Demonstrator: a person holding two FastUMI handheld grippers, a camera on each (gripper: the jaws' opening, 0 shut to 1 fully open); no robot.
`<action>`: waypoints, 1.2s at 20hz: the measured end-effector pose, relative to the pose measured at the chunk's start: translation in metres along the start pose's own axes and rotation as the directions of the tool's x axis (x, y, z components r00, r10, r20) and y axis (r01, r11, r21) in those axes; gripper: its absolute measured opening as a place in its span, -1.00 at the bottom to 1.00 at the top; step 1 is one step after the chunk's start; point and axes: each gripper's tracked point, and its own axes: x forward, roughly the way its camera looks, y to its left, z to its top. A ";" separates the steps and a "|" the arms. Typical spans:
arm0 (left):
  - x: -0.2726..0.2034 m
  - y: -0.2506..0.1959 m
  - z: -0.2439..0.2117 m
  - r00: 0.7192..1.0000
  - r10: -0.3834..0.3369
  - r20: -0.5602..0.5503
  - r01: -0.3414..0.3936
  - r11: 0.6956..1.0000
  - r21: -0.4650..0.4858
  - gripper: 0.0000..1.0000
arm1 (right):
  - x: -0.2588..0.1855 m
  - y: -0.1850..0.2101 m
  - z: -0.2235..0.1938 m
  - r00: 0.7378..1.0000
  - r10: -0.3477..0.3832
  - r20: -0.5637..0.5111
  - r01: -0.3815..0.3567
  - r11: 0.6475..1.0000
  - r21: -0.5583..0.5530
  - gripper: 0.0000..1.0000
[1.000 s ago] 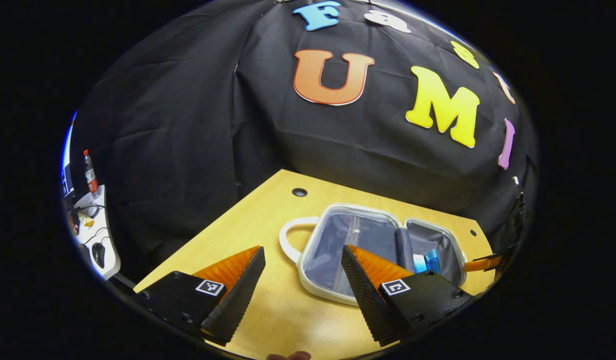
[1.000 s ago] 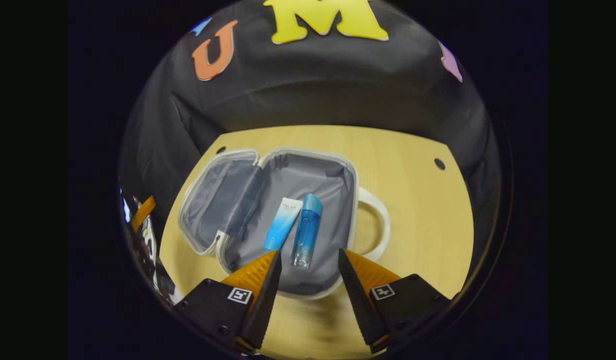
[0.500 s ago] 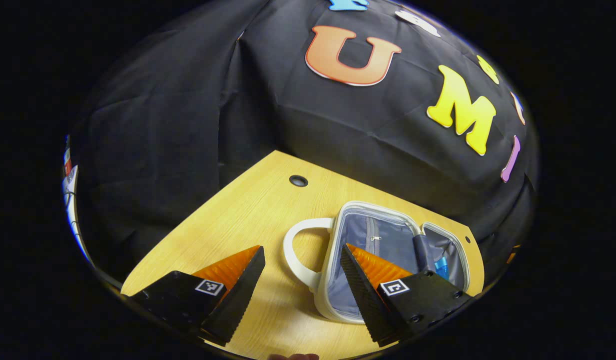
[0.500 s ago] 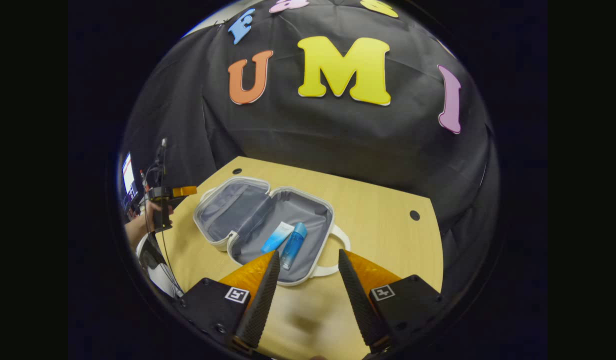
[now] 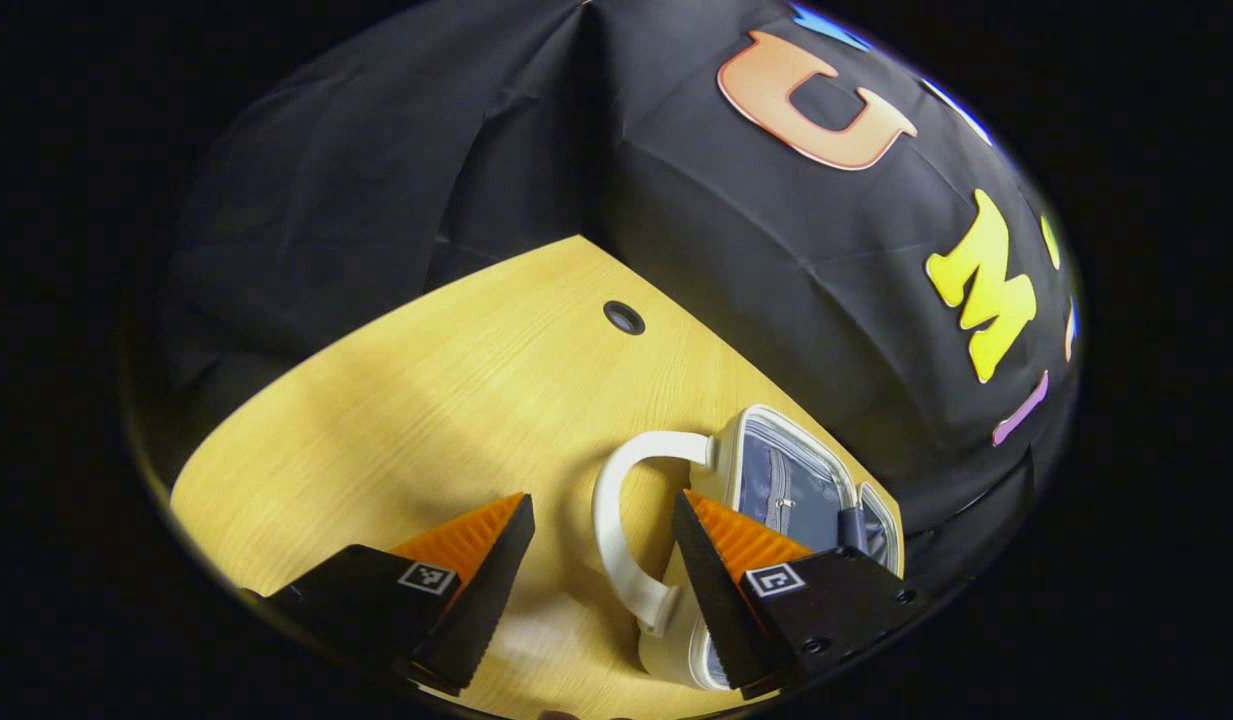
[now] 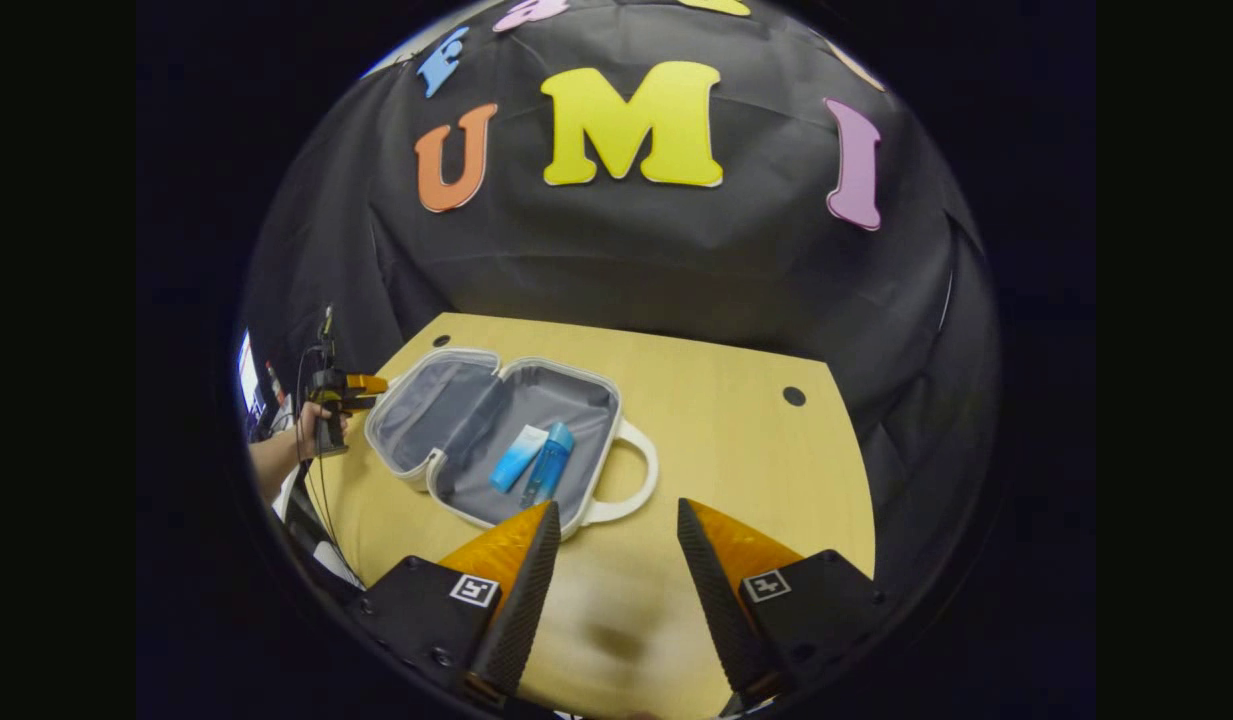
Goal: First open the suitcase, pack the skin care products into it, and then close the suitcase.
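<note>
A small white suitcase [image 6: 425, 478] lies open and flat on the wooden table [image 6: 736, 450], its grey lining showing. In its right half lie a pale blue tube [image 6: 517, 458] and a blue bottle [image 6: 548, 476], side by side. My right gripper [image 6: 611, 555] hangs open over bare table, in front of the case's white handle [image 6: 638, 485]. In the left gripper view the suitcase [image 5: 786, 480] sits at the lower right, partly behind one finger. My left gripper [image 5: 601, 500] is open, and the handle [image 5: 616, 530] shows between its fingers. A hand [image 6: 306, 432] holds the left gripper [image 6: 368, 384] just left of the case.
The table has round cable holes [image 5: 624, 317] [image 6: 794, 396] near its back edge. Black cloth walls close in the table's back and sides. Bare tabletop stretches to the right of the case in the right gripper view. Some cables and gear [image 6: 276, 400] show at the far left.
My right gripper has drawn back and up, away from the bottle and tube in the case. My left gripper has swung and tilted, so the case sits lower right. Both stay open.
</note>
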 end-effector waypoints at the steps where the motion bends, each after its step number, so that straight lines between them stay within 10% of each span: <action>1: 0.006 0.001 -0.004 1.000 0.009 -0.024 -0.009 1.000 -0.003 0.68 | 0.000 -0.001 0.000 1.000 -0.001 0.000 0.001 1.000 0.009 0.41; 9: 0.022 -0.006 0.003 0.996 0.042 -0.073 -0.049 0.994 -0.097 -0.06 | -0.001 0.000 -0.014 1.000 0.009 -0.029 -0.008 1.000 0.026 0.41; 11: 0.020 -0.009 0.005 0.996 0.053 -0.071 -0.059 0.994 -0.088 -0.55 | -0.001 -0.003 -0.014 1.000 0.007 -0.025 -0.006 0.999 0.041 0.41; 24: -0.118 -0.230 0.081 0.981 -0.036 0.193 -0.044 0.918 0.394 -0.75 | -0.033 -0.050 0.005 0.990 -0.033 0.136 0.013 0.989 0.148 0.41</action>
